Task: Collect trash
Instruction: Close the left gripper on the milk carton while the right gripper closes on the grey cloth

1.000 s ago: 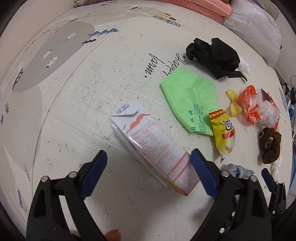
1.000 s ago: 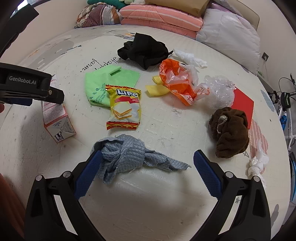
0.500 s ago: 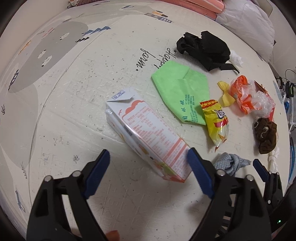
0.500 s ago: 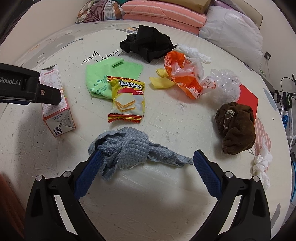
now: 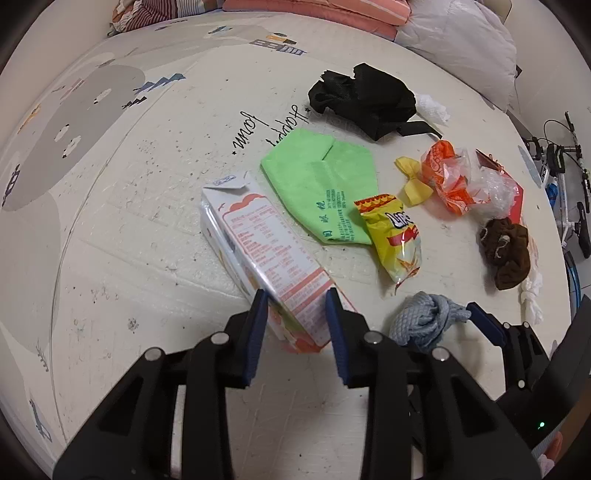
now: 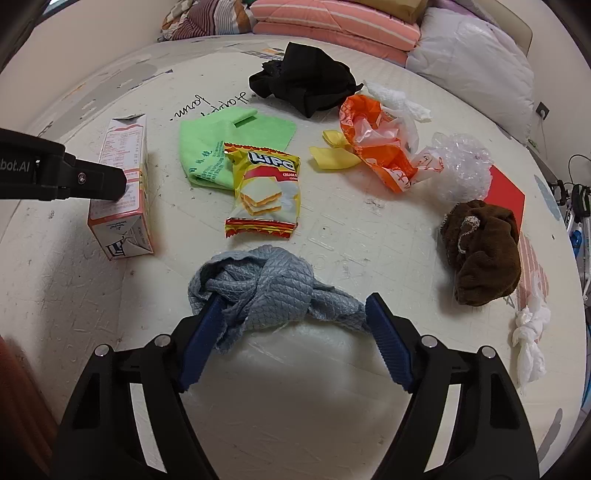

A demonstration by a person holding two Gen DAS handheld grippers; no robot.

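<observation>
A white and orange milk carton (image 5: 258,236) lies on the cream play mat (image 5: 147,221). My left gripper (image 5: 293,299) is at the carton's near end. Its jaws are closing and the blue pads press on both sides of the carton. In the right wrist view one of the left gripper's fingers (image 6: 103,181) lies across the carton (image 6: 122,155). A knotted grey cloth (image 6: 273,280) sits between the fingers of my right gripper (image 6: 291,306). Those jaws are closing too, and their pads only brush the cloth's edges.
Beyond lie a green cloth (image 6: 221,140), a yellow snack packet (image 6: 266,188), a yellow wrapper (image 6: 332,151), an orange bag (image 6: 373,144), bubble wrap (image 6: 461,166), a black cloth (image 6: 303,81), a brown cloth (image 6: 480,251) and a white tissue knot (image 6: 528,332). Folded bedding (image 6: 332,22) lines the far edge.
The left jaws have come in from wide apart onto the carton's near end. The right jaws have narrowed around the grey cloth. Both hands have barely shifted.
</observation>
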